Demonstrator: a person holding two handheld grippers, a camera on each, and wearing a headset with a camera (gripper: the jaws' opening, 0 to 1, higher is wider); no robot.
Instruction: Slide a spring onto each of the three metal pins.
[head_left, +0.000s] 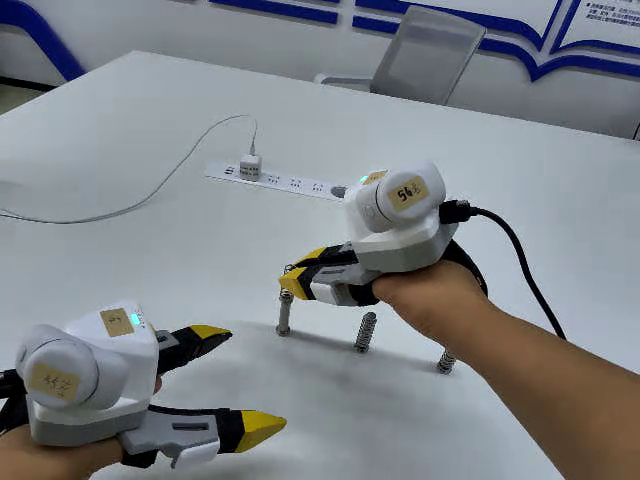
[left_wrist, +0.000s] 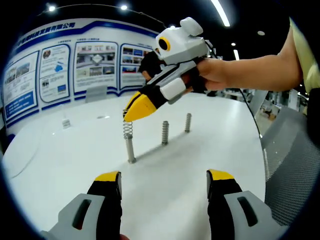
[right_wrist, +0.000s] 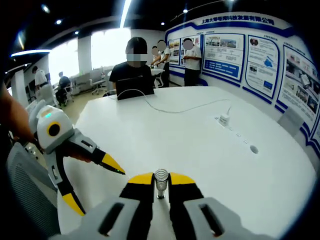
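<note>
Three metal pins stand upright in a row on the white table (head_left: 150, 130). The middle pin (head_left: 366, 332) and the right pin (head_left: 446, 361) each carry a spring down their length. My right gripper (head_left: 295, 283) is over the left pin (head_left: 285, 315), shut on a spring (left_wrist: 128, 130) that sits around the pin's top, with bare pin (left_wrist: 130, 151) below it. Between the right gripper's (right_wrist: 161, 181) yellow tips, that spring (right_wrist: 161, 180) is pinched. My left gripper (head_left: 238, 380) hovers open and empty near the table's front; its tips (left_wrist: 164, 176) point at the pins from a distance.
A white power strip (head_left: 285, 182) with a charger (head_left: 250, 165) and a thin cable lies behind the pins. A grey chair (head_left: 425, 55) stands at the far edge. A black cord (head_left: 520, 265) trails from the right gripper. People (right_wrist: 132, 70) sit and stand across the table.
</note>
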